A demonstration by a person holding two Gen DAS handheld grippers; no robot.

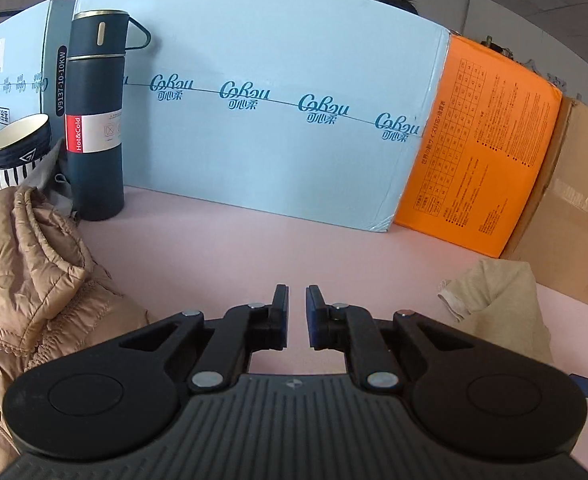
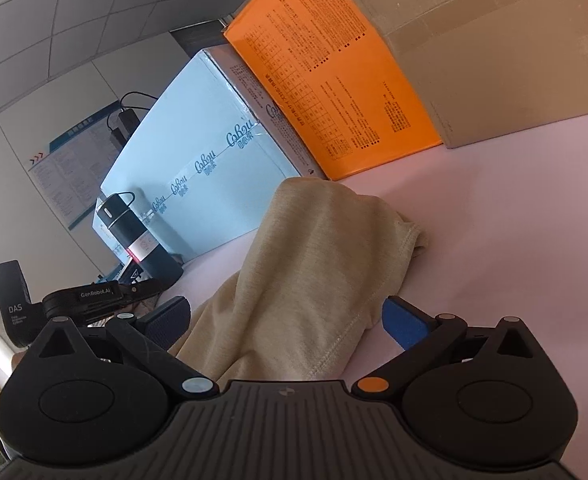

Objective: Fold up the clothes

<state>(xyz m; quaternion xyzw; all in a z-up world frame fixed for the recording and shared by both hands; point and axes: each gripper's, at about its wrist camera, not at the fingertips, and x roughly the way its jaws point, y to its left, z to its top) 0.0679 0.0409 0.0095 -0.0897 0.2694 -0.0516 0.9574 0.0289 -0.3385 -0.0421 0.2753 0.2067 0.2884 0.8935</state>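
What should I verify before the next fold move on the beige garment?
1. Right tongs astride the beige garment, pads not pressing: ok.
2. Left tongs nearly closed, nothing between them: ok.
3. Garment flat: not ok, bunched.
4. Pink tabletop bare ahead of the left tongs: ok.
5. Brown puffer jacket apart from the garment: ok.
6. Flask upright: ok.

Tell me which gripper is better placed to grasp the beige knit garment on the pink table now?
Right. The right gripper has its jaws wide open with the beige knit garment lying between them. The left gripper is nearly closed over bare pink table, with the garment off to its side.
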